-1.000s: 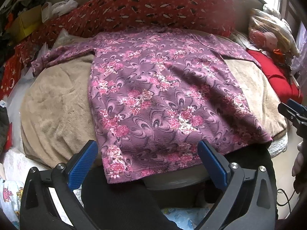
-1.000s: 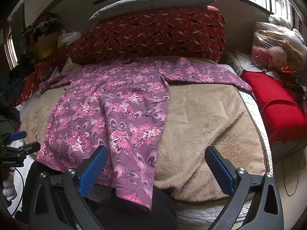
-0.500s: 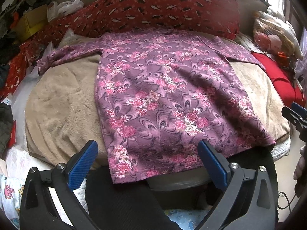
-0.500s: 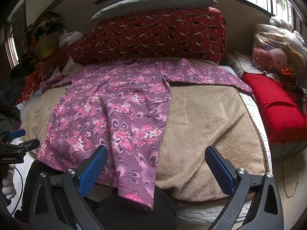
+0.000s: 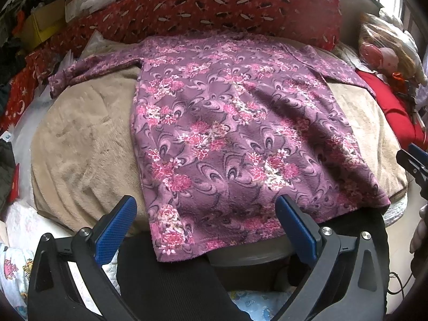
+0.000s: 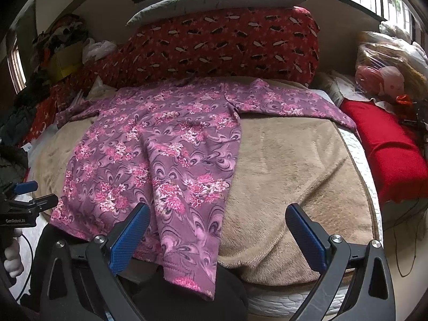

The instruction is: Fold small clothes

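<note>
The shirt (image 5: 235, 139), a purple long-sleeved one with a pink flower print, lies spread flat on a beige blanket (image 5: 80, 144) that covers the bed. Both sleeves extend sideways at the far end, near a red patterned cushion (image 5: 240, 2). The near hem hangs over the bed edge.

Left claw (image 5: 206, 227): jaws wide apart, holding nothing. It is positioned at the near hem, with the blue pads (image 5: 115, 230) on either side of the lower shirt portion and not touching it.

Right claw (image 6: 216, 235): jaws wide apart, holding nothing. Its left pad sits in front of the shirt's near right corner; its right pad sits in front of the bare blanket (image 6: 294, 165).

A red cloth (image 6: 388, 147) lies at the right side of the bed.
</note>
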A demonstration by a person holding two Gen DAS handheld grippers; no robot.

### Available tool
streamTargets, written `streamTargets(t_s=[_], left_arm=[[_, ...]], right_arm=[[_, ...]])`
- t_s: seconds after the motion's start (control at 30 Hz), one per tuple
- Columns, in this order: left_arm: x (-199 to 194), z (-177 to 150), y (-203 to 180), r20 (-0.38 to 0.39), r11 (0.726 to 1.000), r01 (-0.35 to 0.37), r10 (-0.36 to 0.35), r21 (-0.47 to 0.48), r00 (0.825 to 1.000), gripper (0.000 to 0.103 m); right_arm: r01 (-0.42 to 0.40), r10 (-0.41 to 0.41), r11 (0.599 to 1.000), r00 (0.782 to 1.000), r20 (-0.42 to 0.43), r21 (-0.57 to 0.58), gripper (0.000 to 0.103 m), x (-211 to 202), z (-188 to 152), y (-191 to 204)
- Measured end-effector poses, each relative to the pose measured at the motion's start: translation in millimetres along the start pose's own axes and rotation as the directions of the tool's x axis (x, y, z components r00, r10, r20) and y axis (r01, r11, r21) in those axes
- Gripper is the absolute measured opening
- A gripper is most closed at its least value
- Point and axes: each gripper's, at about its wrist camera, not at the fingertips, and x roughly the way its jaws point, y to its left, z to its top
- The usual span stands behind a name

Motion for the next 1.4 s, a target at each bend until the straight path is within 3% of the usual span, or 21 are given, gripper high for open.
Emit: streamTargets(t_s=[0.2, 0.37, 0.53, 0.63, 0.73, 0.77, 0.83, 0.87, 0.9, 0.93, 0.97, 1.07, 1.13, 1.2, 1.3, 1.4], left_arm=[[14, 6, 13, -0.043, 0.999, 0.015, -0.017, -0.029, 0.999, 0.103], [33, 16, 65, -0.104, 0.988, -0.037, 0.021, -0.153, 0.994, 0.103], [73, 8, 118, -0.256, 0.95, -0.054, -0.027, -0.308, 0.966, 0.103], [92, -3, 118, -0.318, 0.943, -0.004, -0.109, -0.334, 0.942, 0.103], [95, -10, 100, -0.331, 0.952, 0.059, -0.162, -0.301, 0.93, 0.103], [93, -12, 93, -0.327, 0.956, 0.078, -0.173, -0.284, 0.929, 0.1], [90, -14, 79, -0.322, 0.97, 0.085, -0.158, -0.229, 0.933, 0.073], [90, -15, 74, -0.334, 0.976, 0.084, -0.148, -0.2, 0.931, 0.031], [93, -16, 69, -0.363, 0.978, 0.104, -0.165, -0.183, 0.917, 0.005], [92, -16, 68, -0.369, 0.975, 0.112, -0.177, -0.19, 0.912, 0.005], [88, -16, 70, -0.358, 0.975, 0.107, -0.173, -0.196, 0.917, 0.005], [58, -9, 83, -0.302, 0.961, 0.137, -0.209, -0.242, 0.93, 0.005], [31, -7, 97, -0.246, 0.947, 0.163, -0.233, -0.276, 0.941, 0.005], [21, -9, 105, -0.235, 0.95, 0.139, -0.208, -0.28, 0.949, 0.005], [38, -17, 109, -0.296, 0.948, 0.101, -0.193, -0.3, 0.936, 0.005], [64, -30, 114, -0.389, 0.937, 0.054, -0.195, -0.344, 0.9, 0.011]], right_arm=[[-0.011, 0.011, 1.0, 1.0, -0.024, 0.017, 0.101, 15, 4, -3], [-0.013, 0.02, 0.994, 0.998, -0.065, 0.112, 0.1, 36, 6, -28], [-0.062, 0.093, 0.975, 0.986, -0.138, 0.214, 0.097, 64, 1, -46], [-0.117, 0.161, 0.971, 0.964, -0.211, 0.207, 0.094, 87, -5, -33], [-0.167, 0.214, 0.969, 0.938, -0.274, 0.184, 0.083, 103, -11, -14], [-0.166, 0.21, 0.972, 0.934, -0.289, 0.168, 0.078, 106, -13, -9], [-0.157, 0.19, 0.979, 0.938, -0.289, 0.132, 0.072, 107, -15, -2], [-0.162, 0.191, 0.979, 0.941, -0.279, 0.121, 0.048, 105, -15, -1], [-0.167, 0.196, 0.978, 0.941, -0.277, 0.123, 0.033, 104, -14, -2], [-0.17, 0.202, 0.976, 0.939, -0.278, 0.135, 0.009, 103, -13, -5], [-0.199, 0.239, 0.965, 0.935, -0.262, 0.168, 0.005, 99, -12, -12], [-0.288, 0.336, 0.921, 0.928, -0.162, 0.261, 0.004, 69, -7, -32], [-0.331, 0.361, 0.896, 0.931, -0.051, 0.294, 0.004, 36, 0, -48], [-0.341, 0.358, 0.888, 0.934, -0.001, 0.31, 0.002, 18, 2, -60], [-0.297, 0.323, 0.898, 0.946, -0.027, 0.325, 0.002, 20, -6, -71], [-0.245, 0.311, 0.89, 0.943, -0.118, 0.386, 0.002, 48, -30, -77]])
